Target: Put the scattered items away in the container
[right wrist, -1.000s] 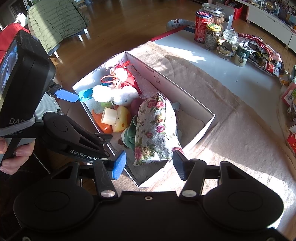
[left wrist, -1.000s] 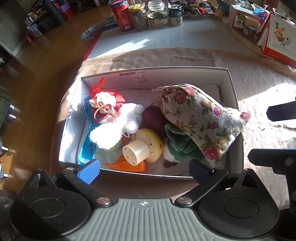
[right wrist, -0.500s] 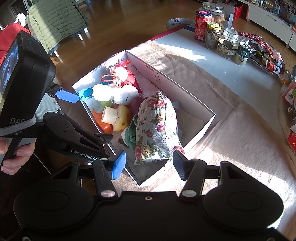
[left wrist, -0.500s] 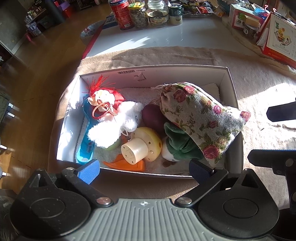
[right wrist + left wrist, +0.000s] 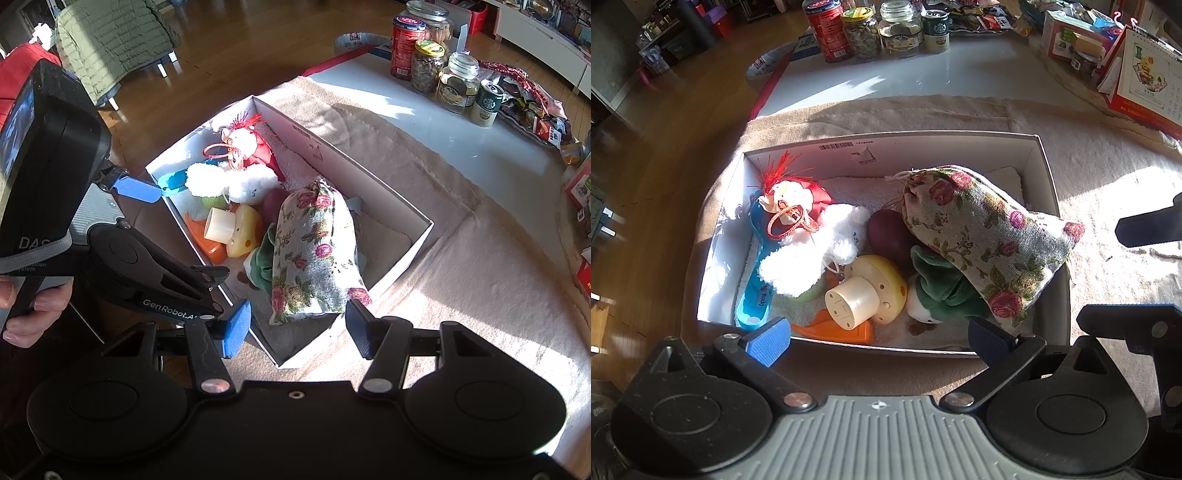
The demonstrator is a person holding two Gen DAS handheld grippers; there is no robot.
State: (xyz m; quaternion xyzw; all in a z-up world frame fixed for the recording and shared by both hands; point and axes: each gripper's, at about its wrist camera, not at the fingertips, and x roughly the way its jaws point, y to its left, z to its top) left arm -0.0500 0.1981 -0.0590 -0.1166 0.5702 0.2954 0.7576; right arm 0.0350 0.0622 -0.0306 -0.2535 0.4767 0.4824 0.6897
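**Both claws idle over a filled box**

Left wrist view: left gripper stands wide and empty above the near wall of the white box. Inside lie a floral pouch draped over the right wall, a green plush, a yellow mushroom toy and a white plush.

Right wrist view: right gripper is partly parted, holding nothing, at the box's near corner. No stray items show on the beige cloth; tidying appears finished. Next, tuck the overhanging pouch inside.
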